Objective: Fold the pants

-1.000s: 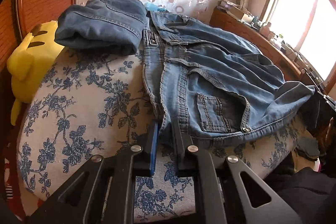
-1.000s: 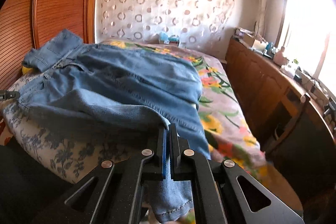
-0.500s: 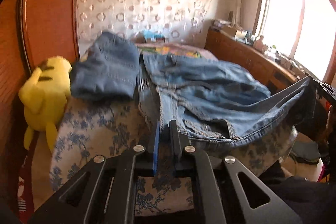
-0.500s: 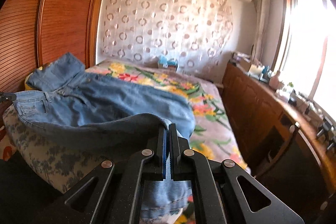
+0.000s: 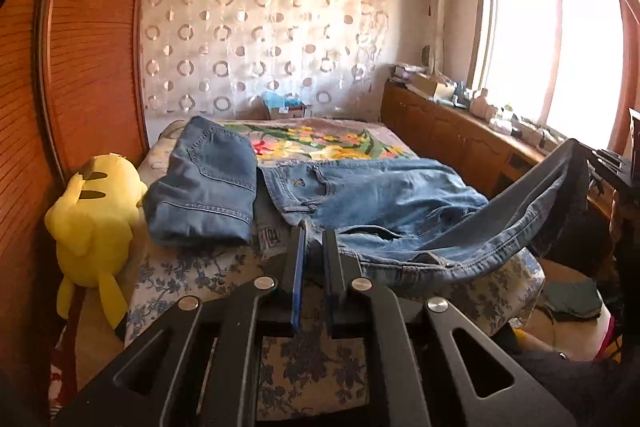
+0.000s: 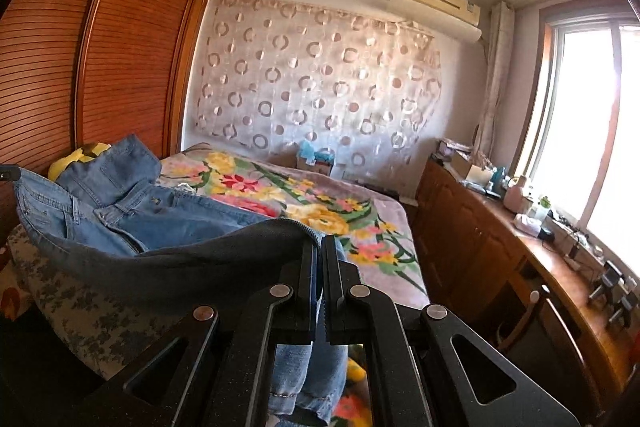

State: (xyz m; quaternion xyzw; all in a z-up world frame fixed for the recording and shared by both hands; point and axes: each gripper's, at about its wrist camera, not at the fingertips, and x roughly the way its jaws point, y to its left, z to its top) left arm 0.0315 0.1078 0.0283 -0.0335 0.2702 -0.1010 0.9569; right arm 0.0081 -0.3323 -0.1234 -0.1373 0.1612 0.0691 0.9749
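Note:
Light blue jeans (image 5: 384,195) lie across the near end of the bed, lifted at both ends. My left gripper (image 5: 314,231) is shut on the waistband edge of the jeans at the bed's near left. My right gripper (image 6: 319,243) is shut on the leg of the jeans (image 6: 168,227), and the cuff (image 6: 308,375) hangs below the fingers. In the left wrist view the right gripper (image 5: 604,163) holds the fabric raised at the far right. A second, folded pair of jeans (image 5: 204,183) rests further back on the left.
A yellow plush toy (image 5: 92,223) sits at the bed's left edge against a wooden wardrobe (image 6: 80,67). A floral blanket (image 6: 312,203) covers the far bed. A wooden counter (image 6: 520,247) with clutter runs along the window side. A blue-patterned cover (image 5: 312,359) drapes the near bed edge.
Both grippers have risen and pulled back, lifting the held jeans off the bed. The cameras now tilt up toward the far wall. Both grips stayed shut.

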